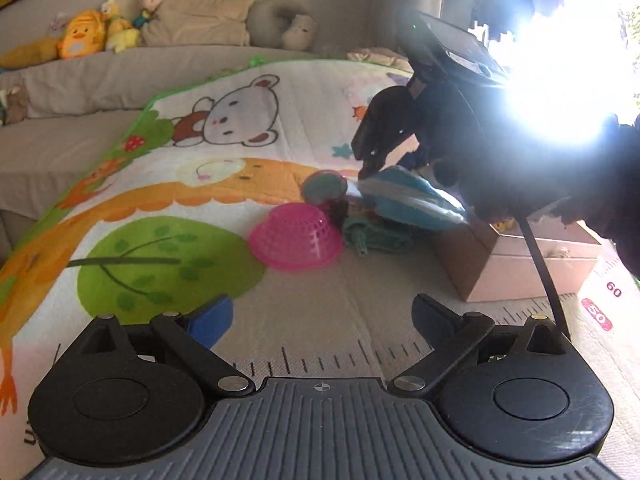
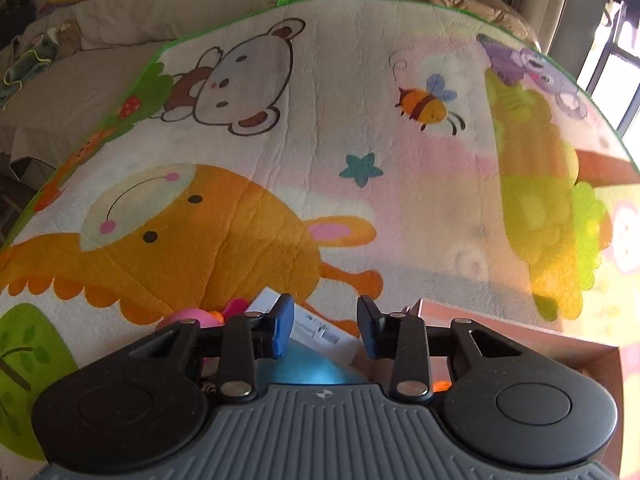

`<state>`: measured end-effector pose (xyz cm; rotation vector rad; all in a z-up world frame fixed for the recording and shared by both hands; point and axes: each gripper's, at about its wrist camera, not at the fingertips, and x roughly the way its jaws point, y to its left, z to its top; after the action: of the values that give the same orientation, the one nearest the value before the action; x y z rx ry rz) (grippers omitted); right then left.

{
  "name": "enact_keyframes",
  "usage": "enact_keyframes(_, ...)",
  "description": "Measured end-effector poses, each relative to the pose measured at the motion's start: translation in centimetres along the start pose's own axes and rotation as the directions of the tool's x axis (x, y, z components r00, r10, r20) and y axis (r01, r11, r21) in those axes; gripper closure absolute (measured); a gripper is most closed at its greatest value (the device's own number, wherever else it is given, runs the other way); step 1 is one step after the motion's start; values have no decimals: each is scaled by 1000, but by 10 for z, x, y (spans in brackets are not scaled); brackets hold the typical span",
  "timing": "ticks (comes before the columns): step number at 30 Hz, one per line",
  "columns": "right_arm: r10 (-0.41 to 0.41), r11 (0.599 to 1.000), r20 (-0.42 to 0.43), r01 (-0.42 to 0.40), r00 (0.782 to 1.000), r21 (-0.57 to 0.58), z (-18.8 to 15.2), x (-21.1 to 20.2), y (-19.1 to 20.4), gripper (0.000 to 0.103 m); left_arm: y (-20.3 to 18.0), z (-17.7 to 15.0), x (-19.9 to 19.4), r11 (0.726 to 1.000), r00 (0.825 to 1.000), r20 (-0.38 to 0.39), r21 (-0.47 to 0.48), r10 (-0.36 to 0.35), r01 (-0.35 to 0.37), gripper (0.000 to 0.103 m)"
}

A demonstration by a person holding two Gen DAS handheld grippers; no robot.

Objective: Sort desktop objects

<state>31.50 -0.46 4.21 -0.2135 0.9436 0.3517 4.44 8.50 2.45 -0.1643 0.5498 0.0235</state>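
Observation:
My left gripper [image 1: 320, 320] stands wide open and low over the cartoon mat [image 1: 224, 168], with nothing between its fingers. Ahead of it an overturned pink basket [image 1: 296, 242] lies beside a pile: a round green and pink thing [image 1: 325, 187], a blue and white striped item [image 1: 412, 200] and a green toy [image 1: 376, 240]. A pinkish cardboard box [image 1: 532, 268] stands to the right of the pile. My right gripper [image 1: 374, 160] points down with its tips at the striped item. In the right wrist view the right gripper [image 2: 327, 326] has a narrow gap, and a white flat box [image 2: 320, 330] shows beyond it. No pad visibly presses on anything.
Plush toys [image 1: 92, 32] and cushions [image 1: 200, 16] line the back of the grey sofa [image 1: 80, 80]. Strong window glare [image 1: 560, 60] washes out the right side. A pink toy [image 2: 196, 316] lies left of the right gripper, and the box rim [image 2: 520, 340] is to its right.

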Motion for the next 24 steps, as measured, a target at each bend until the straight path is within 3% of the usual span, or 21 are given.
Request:
enact_keyframes(4, 135, 991, -110, -136, 985, 7, -33, -31, 11, 71, -5, 1, -11, 994, 994, -18, 22, -105, 106, 2)
enact_keyframes(6, 271, 962, -208, -270, 940, 31, -46, -49, 14, 71, -12, 1, -16, 989, 990, -9, 48, -139, 140, 1)
enact_keyframes(7, 302, 953, -215, -302, 929, 37, -49, -57, 14, 71, -16, 1, -18, 986, 988, -5, 62, -152, 152, 1)
enact_keyframes(8, 306, 951, -187, -308, 934, 17, -49, -68, 15, 71, -19, 0, -19, 985, 987, -3, 72, -160, 160, 0)
enact_keyframes(9, 281, 959, -149, -285, 948, -3, -46, -73, 15, 69, -22, 0, -19, 983, 986, -4, 82, -164, 164, 0)
enact_keyframes(11, 185, 982, -54, -186, 981, -15, -31, -69, 13, 52, -27, -3, -16, 983, 988, -14, 97, -156, 156, 0)
enact_keyframes(13, 95, 995, -26, -96, 995, -7, -14, -48, 10, 52, -26, -4, -13, 987, 991, -25, 93, -129, 131, 0)
enact_keyframes(15, 12, 1000, -20, -12, 1000, -10, 0, -22, 13, 58, -21, -4, -9, 992, 994, -32, 75, -101, 103, 0)
enact_keyframes(17, -61, 997, 9, 62, 998, -37, 11, 1, 19, 82, -13, -3, -6, 996, 997, -38, 44, -74, 76, 0)
enact_keyframes(24, -139, 984, 8, 139, 990, -111, 28, 37, 43, 83, 9, 1, -2, 1000, 999, -49, -28, -16, 14, 0)
